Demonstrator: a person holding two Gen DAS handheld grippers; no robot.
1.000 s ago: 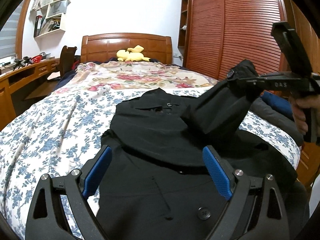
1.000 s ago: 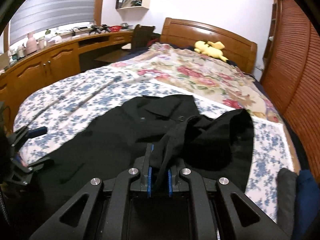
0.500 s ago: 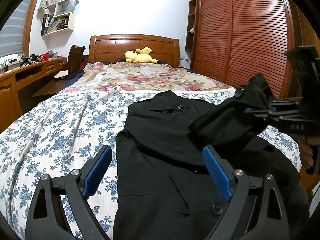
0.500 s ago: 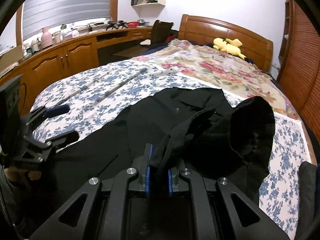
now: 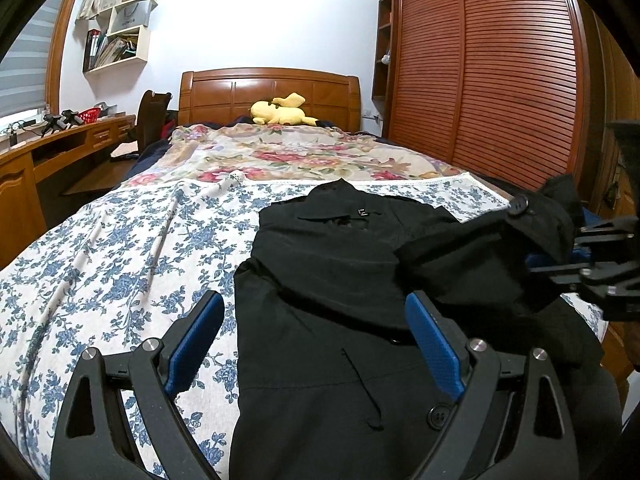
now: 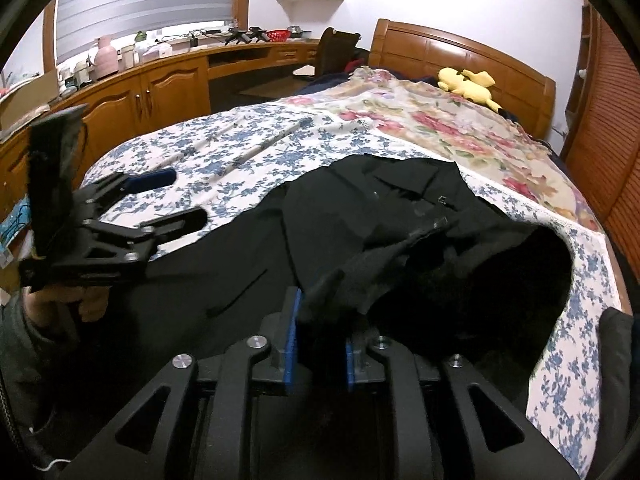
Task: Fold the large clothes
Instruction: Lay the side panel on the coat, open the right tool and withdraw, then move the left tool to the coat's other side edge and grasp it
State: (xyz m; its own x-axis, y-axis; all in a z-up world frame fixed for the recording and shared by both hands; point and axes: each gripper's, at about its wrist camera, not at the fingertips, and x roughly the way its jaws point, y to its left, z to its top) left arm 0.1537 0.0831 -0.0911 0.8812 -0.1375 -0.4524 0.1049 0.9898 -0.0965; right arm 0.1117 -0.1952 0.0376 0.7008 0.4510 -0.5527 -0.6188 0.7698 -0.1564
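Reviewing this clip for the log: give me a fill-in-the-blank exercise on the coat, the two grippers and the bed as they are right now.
1. The coat lying on the floral bedspread is ____ in colour.
2. The sleeve sits between the blue pads of the ____ gripper.
3. The left gripper hovers over the coat with its jaws wide ____.
4. The plush toy by the headboard is ____.

Missing words: black; right; open; yellow
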